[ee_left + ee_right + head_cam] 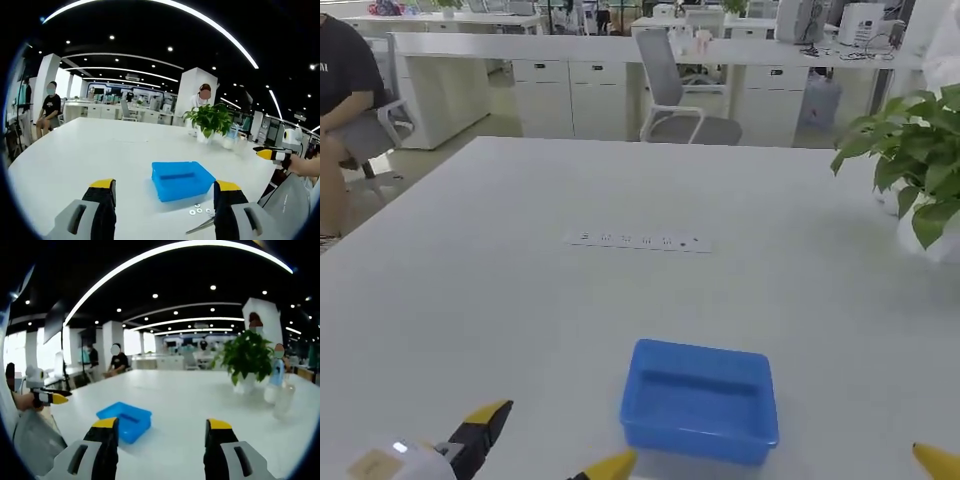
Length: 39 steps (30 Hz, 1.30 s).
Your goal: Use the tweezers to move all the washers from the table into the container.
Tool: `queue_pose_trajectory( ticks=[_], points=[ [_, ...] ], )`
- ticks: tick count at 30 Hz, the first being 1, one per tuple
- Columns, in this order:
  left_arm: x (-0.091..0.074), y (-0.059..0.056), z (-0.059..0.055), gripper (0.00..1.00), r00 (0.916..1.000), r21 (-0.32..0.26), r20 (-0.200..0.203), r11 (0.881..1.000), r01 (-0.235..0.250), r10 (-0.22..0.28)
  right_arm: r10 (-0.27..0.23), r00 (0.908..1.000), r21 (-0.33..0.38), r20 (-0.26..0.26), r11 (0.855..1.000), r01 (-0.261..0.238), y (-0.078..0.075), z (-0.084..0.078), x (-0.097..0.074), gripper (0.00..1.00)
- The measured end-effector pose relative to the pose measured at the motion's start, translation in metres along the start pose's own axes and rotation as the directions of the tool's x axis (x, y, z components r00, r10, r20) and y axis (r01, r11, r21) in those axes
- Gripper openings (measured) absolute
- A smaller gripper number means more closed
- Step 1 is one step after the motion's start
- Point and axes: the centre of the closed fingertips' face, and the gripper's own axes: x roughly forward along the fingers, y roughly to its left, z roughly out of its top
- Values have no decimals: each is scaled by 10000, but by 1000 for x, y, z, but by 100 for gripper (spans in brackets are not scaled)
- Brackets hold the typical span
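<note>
A blue container [700, 400] stands on the white table [520, 280], near the front edge. In the left gripper view, several small washers [198, 209] lie on the table just in front of the container [182, 179], and the metal tweezers [200, 228] lie beside them, near the right jaw. My left gripper [550, 438] is open and empty, low and to the left of the container. My right gripper [161, 423] is open and empty too, with the container [125, 420] ahead and to its left. One of its yellow fingertips [935, 460] shows at the lower right.
A potted plant [915, 160] stands at the table's right edge, with a bottle [276, 385] close by. A white power strip [638, 241] is set into the middle of the table. A person [340, 90] sits at the far left, and office chairs [675, 95] and desks lie beyond.
</note>
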Motion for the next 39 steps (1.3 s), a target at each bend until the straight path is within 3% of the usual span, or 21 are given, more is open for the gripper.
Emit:
queue_pose_trajectory(
  ticks=[16,29,35,39],
  points=[
    [-2,6,-1,80,9998,19,-20,9998,-208,208,286,9986,-357,-452,9989,-302,6,-8,3,66],
    [-1,8,-3,79,9994,69,-153,9995,-310,311,310,9983,-311,-490,9990,-325,5,-9,3,66],
    [0,4,-4,79,9997,72,-221,9999,-126,127,220,9986,-305,-481,9993,-235,2,-9,2,66],
    [-1,-1,-10,73,9979,106,-615,9997,226,-219,278,9931,-676,-1140,9971,-357,3,-19,2,61]
  ],
)
